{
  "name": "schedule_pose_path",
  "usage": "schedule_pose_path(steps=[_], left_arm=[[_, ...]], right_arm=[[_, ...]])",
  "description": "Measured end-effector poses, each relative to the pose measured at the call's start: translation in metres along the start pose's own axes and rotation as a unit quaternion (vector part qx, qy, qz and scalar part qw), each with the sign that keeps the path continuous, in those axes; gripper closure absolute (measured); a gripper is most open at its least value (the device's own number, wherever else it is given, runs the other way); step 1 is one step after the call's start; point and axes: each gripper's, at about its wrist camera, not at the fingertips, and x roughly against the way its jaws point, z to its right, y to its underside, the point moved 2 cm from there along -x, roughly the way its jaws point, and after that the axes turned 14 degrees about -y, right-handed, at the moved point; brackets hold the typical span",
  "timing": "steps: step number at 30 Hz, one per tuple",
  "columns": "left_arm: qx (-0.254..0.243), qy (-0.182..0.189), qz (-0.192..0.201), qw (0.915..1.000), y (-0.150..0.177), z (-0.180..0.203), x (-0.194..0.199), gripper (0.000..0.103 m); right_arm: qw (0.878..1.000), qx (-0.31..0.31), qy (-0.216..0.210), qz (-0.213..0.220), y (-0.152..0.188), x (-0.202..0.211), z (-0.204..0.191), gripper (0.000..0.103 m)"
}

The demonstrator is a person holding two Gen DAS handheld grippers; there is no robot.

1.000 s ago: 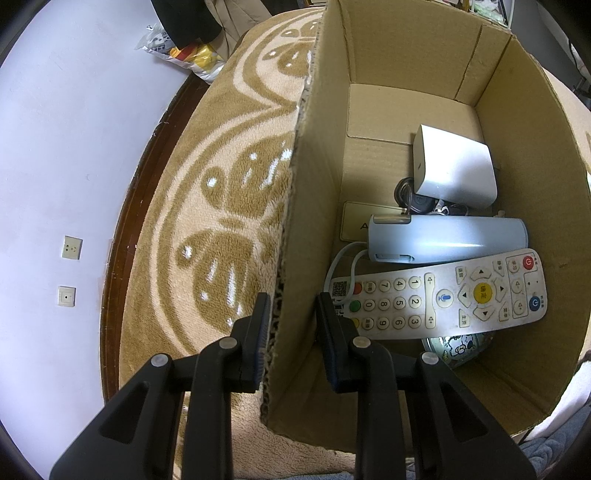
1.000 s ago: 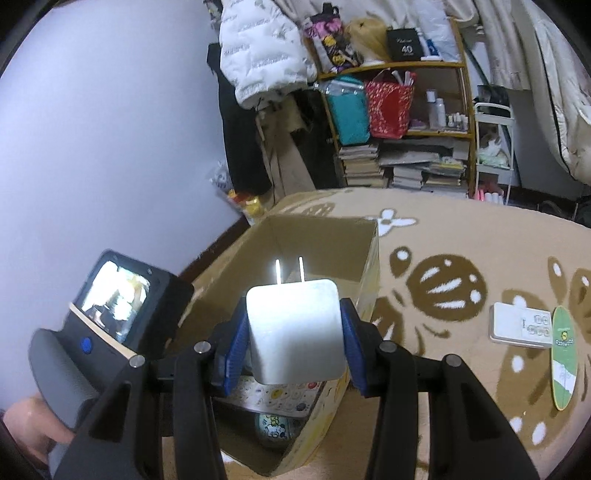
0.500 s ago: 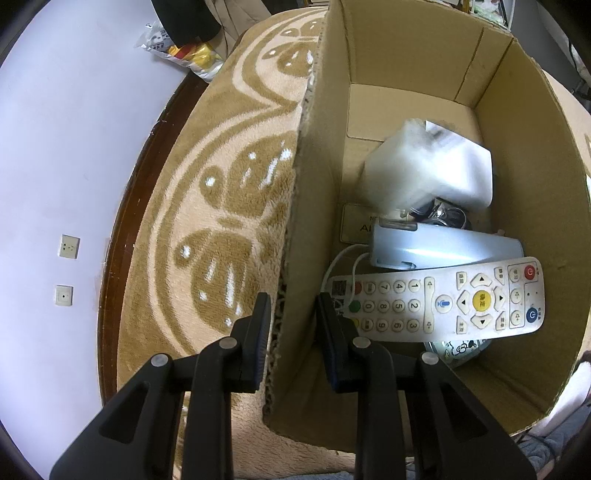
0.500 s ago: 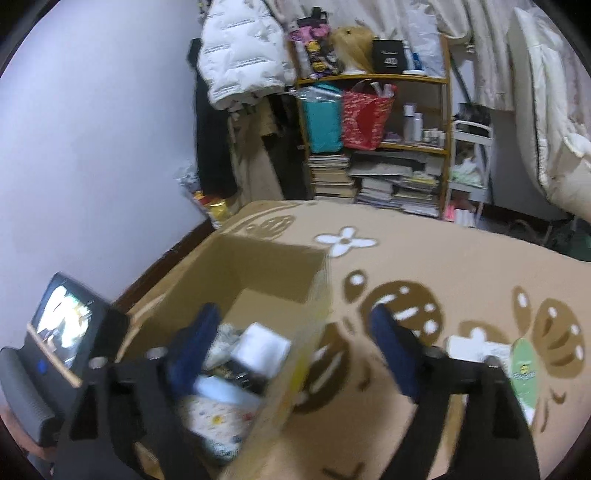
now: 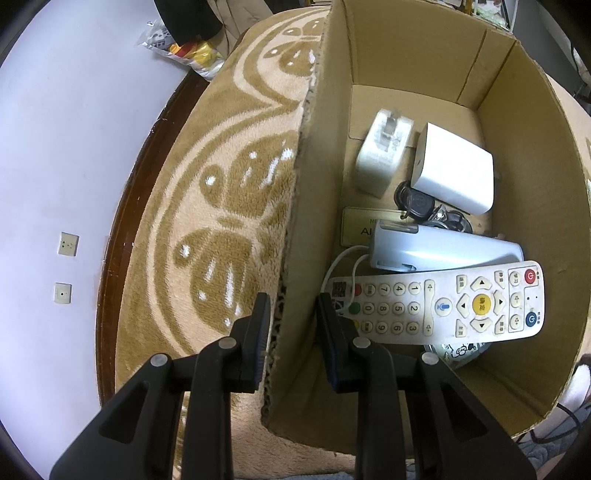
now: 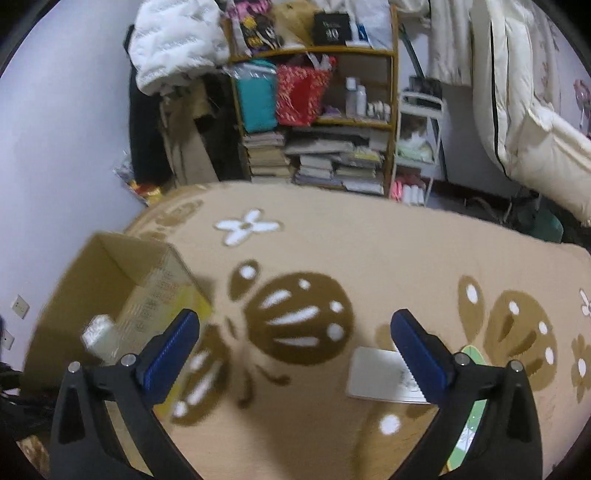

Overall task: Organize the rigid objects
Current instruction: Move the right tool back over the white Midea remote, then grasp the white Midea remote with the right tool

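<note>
Tan flowered carpet (image 6: 369,240) carries the cardboard box (image 5: 524,177), its wall pinched by the left gripper (image 5: 291,332). Right gripper (image 6: 295,343), jaws just opened and empty, faces a flat white card (image 6: 376,373): light, stiff, probably best pinched by its edges

Pale wall (image 6: 55,147); cluttered bookshelf (image 6: 317,122); tan patterned carpet (image 6: 369,251).

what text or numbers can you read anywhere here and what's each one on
"0" to "9": number keys on the white remote.
"40": black box on the top shelf.
"AI", cut off: gold plate in the cardboard box.
Remote's small key labels, the box's outside print, the white card: unreadable.
</note>
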Motion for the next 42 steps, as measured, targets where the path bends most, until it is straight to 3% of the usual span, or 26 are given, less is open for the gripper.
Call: schedule_pose_path(steps=[13, 20, 27, 31, 42], left_arm=[[-0.013, -0.027, 0.007, 0.9995, 0.001, 0.010, 0.006, 0.078], [-0.019, -0.037, 0.012, 0.9991, 0.002, 0.014, 0.009, 0.078], [-0.022, -0.037, 0.015, 0.9990, 0.003, 0.014, 0.010, 0.078], [-0.018, -0.033, 0.013, 0.9992, 0.003, 0.012, 0.010, 0.078], [-0.017, -0.031, 0.014, 0.9993, 0.002, 0.007, 0.008, 0.078]], right_arm=[[0.998, -0.052, 0.002, -0.041, 0.014, -0.043, 0.075, 0.000], [0.995, -0.079, -0.005, -0.056, 0.025, -0.055, 0.098, 0.000], [0.993, -0.074, -0.009, -0.091, 0.037, -0.064, 0.098, 0.000], [0.989, -0.103, -0.030, -0.102, 0.044, -0.061, 0.099, 0.000], [0.988, -0.094, -0.014, -0.123, 0.064, -0.051, 0.080, 0.000]])
